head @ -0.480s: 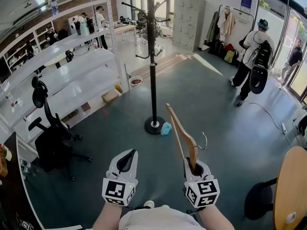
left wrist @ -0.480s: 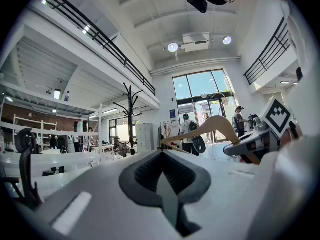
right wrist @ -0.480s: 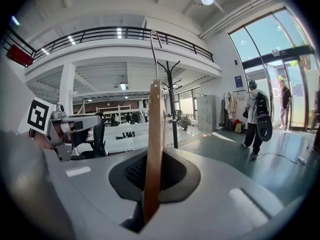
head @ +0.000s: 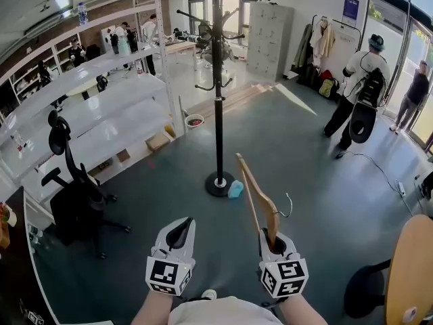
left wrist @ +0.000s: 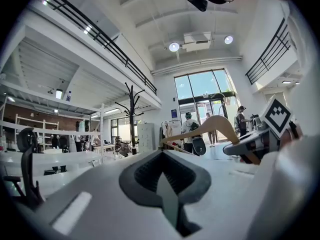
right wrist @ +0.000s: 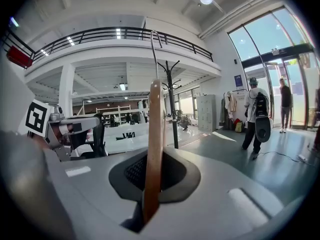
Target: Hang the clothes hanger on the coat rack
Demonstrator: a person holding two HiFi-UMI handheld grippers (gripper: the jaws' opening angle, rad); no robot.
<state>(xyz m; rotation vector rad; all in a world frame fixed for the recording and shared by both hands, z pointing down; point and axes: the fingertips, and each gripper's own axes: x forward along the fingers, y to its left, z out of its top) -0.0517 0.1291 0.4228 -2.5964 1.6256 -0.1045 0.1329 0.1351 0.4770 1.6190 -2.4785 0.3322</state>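
A wooden clothes hanger [head: 257,196] with a metal hook [head: 289,206] stands up from my right gripper [head: 275,244], which is shut on its lower end. In the right gripper view the hanger [right wrist: 153,149] rises between the closed jaws, its hook [right wrist: 154,49] at the top. The black coat rack [head: 217,80] stands ahead on the floor, its round base [head: 218,183] beyond the hanger; it also shows as a distant coat rack [right wrist: 171,104] and coat rack [left wrist: 132,115]. My left gripper [head: 177,234] is shut and holds nothing. From the left gripper view the hanger [left wrist: 210,128] is at the right.
White shelving [head: 95,107] and a black office chair [head: 71,188] stand at the left. A small blue object [head: 235,189] lies by the rack's base. Two people [head: 357,97] stand at the far right near the glass doors. A round wooden table [head: 413,263] is at the right edge.
The view has shifted slightly toward the coat rack. Both grippers keep their hold and spacing.
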